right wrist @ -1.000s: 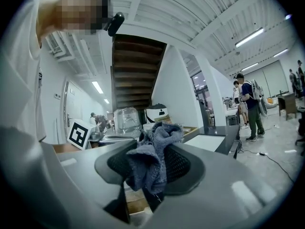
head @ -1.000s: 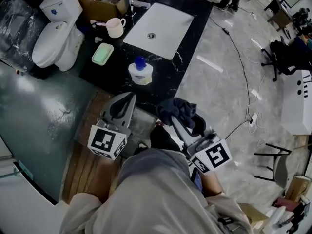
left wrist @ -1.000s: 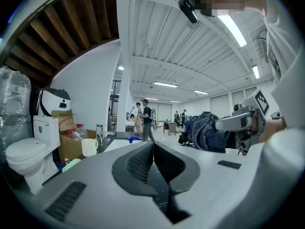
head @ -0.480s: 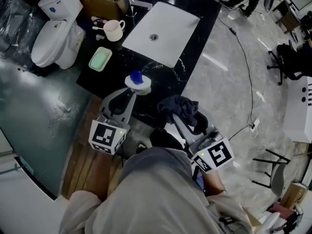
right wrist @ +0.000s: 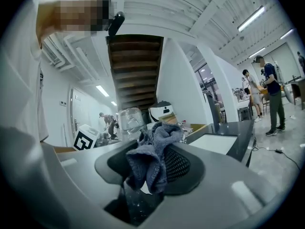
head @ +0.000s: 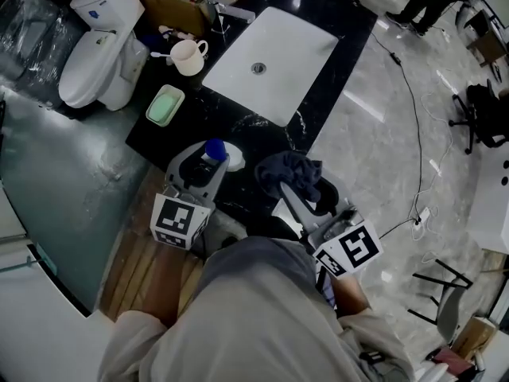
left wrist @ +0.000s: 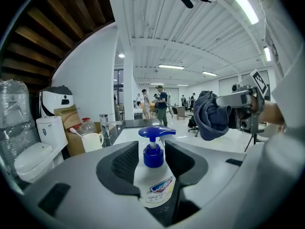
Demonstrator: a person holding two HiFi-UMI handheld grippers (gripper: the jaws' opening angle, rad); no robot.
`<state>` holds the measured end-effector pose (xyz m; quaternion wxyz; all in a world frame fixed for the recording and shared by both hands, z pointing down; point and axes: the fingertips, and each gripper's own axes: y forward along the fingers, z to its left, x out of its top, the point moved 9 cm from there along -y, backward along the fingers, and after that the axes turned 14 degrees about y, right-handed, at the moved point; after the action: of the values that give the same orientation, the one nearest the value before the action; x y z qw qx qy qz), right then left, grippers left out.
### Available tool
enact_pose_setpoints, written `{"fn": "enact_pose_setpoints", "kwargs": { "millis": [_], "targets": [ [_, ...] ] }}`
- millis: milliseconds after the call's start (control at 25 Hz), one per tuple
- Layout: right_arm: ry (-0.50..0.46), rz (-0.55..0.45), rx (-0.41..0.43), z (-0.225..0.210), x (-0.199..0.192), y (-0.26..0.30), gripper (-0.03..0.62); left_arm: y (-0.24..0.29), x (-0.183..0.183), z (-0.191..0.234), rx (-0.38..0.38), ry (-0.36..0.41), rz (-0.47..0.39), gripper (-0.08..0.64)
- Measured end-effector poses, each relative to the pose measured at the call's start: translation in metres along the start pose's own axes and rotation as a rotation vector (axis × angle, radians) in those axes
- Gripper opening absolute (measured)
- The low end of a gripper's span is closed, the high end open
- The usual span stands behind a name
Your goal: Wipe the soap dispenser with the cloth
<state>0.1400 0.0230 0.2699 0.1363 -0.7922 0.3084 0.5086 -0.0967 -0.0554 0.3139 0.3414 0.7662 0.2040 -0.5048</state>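
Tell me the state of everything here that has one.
Left gripper: jaws opening, around the dispenser.
Right gripper: shut on the cloth.
Dispenser: upright on the counter, pump up.
Cloth: bunched, clear of the dispenser.
Toilet: lid down.
Cup: upright.

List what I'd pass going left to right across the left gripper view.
toilet → mug → soap dispenser → cloth
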Motion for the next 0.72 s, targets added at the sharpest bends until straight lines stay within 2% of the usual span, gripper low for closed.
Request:
{"fn": "enact_pose_setpoints", "kwargs": {
  "millis": [360,720],
  "targets": [
    [-0.001,0.005,0.073,-0.031,0.009,0.007,0.16,0.018,0.001,-0.005,0.064,-0.003,0.024,0.154],
    [0.029,0.001,0.113,-0.038,0.009,0.01,0.16,0.009,0.0,-0.008,0.09,-0.018,0.014,0.146]
  ]
}}
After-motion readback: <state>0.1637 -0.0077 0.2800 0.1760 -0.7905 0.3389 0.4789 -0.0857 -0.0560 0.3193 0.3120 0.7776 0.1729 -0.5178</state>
